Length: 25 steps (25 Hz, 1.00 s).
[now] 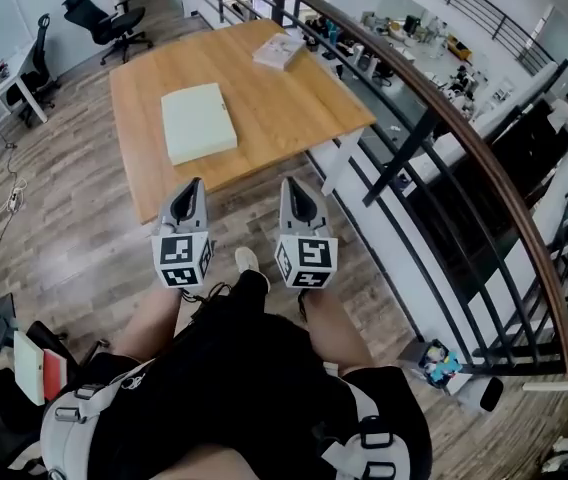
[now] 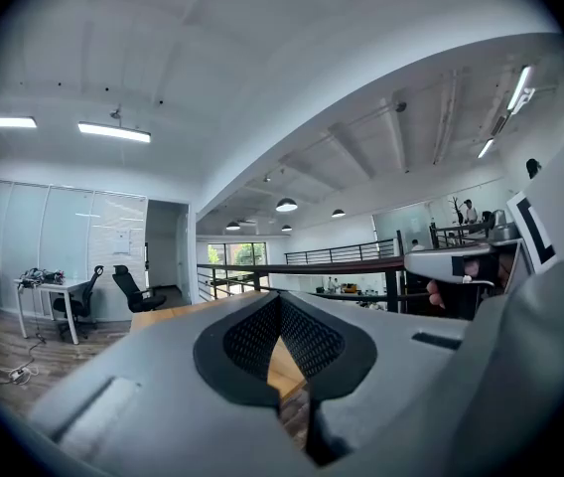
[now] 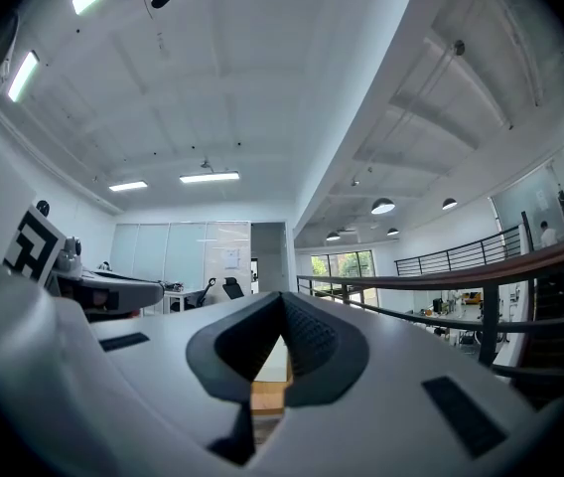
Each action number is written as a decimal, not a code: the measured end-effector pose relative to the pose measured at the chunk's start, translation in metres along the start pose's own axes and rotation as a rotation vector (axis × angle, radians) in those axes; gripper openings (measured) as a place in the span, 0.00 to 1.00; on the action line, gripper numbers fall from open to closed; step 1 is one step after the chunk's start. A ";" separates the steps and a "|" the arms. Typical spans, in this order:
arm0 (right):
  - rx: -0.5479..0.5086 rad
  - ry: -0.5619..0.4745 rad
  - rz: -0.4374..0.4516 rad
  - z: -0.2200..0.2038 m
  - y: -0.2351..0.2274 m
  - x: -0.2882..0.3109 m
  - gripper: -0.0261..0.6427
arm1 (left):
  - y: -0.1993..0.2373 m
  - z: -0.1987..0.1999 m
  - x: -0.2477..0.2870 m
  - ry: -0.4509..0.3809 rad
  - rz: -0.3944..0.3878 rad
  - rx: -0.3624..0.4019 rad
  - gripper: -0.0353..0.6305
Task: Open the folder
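Wooden counter (image 1: 294, 108) ahead. Pale cream folder (image 1: 198, 121) lies flat and closed on its left half, nearer the front edge than the back. A white book (image 1: 280, 50) sits at the far edge, well apart from the folder. Left tool (image 1: 196, 183) and right tool (image 1: 289, 183) are held side by side and level, both pointing at the counter, tips near its front edge. Neither touches the folder; the left tool lines up roughly with it, the right tool points to its right. Left tool is clenched: pads meet at the tips, nothing between them. Right tool reads the same, clenched and empty. Each gripper view shows a sliver of counter wood through the gap under the pads. The person's legs in black shorts and a white shoe (image 1: 248, 261) show below the tools, over a plank floor (image 1: 54, 238). A dark railing (image 1: 444, 118) runs along the counter's right side, and a black office chair (image 1: 109, 23) stands beyond its far left corner.
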State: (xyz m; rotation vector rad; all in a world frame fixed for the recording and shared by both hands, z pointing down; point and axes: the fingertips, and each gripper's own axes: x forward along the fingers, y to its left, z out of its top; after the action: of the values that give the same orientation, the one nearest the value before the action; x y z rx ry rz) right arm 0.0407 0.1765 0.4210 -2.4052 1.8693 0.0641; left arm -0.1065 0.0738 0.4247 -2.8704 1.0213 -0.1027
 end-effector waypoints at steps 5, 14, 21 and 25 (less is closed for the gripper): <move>0.006 0.016 0.002 -0.009 -0.016 0.035 0.05 | 0.016 -0.011 0.028 0.012 0.023 -0.018 0.06; 0.008 0.057 0.055 -0.028 -0.034 0.130 0.05 | 0.050 -0.025 0.110 0.061 0.061 -0.038 0.06; 0.008 0.103 0.095 -0.044 -0.052 0.219 0.05 | 0.078 -0.042 0.186 0.121 0.071 -0.059 0.06; 0.005 0.125 0.126 -0.051 -0.060 0.268 0.05 | 0.098 -0.049 0.228 0.141 0.076 -0.083 0.06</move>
State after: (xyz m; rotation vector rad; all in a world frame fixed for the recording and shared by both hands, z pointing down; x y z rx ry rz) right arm 0.1643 -0.0728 0.4500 -2.3363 2.0699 -0.0847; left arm 0.0044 -0.1492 0.4695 -2.9293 1.1849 -0.2665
